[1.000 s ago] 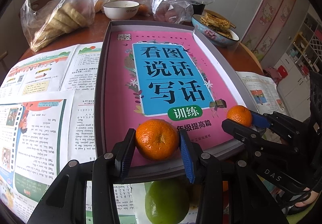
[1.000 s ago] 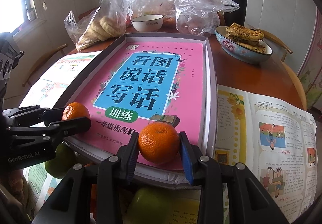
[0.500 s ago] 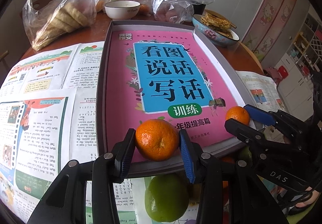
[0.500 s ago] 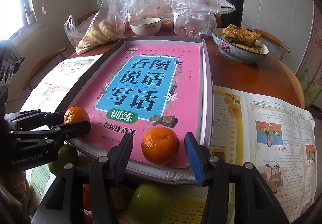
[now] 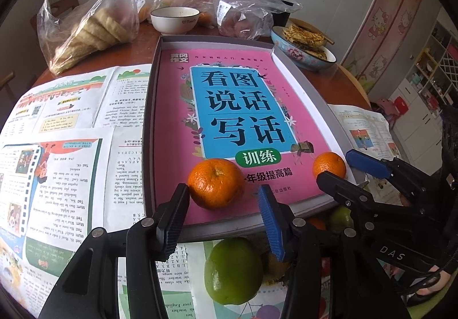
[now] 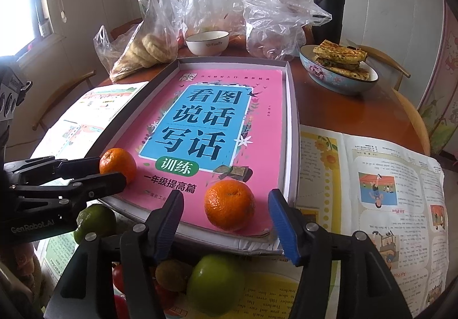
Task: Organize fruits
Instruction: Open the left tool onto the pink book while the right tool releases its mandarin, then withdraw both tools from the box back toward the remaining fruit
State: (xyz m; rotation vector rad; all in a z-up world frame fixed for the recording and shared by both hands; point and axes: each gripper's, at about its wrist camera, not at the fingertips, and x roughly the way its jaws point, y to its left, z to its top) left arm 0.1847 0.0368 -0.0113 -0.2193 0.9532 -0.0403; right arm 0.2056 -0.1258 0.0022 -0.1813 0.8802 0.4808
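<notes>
Resting freed on pink book (image 5: 229, 107) inside tray (image 5: 148, 124): two oranges (image 5: 215, 187) (image 6: 229, 204), 6 o'clock edge; left gripper (image 5: 221, 217), right gripper (image 6: 226, 221) both spread wide, empty, deposit judged done.

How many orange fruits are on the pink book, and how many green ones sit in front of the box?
Orange fruits: 2
Green fruits: 2
Total: 4

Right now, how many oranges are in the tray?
2. One orange sits near the tray's front left, between the open left gripper's fingers. The other orange sits front right, between the open right gripper's fingers. None hidden that I can see.
</notes>
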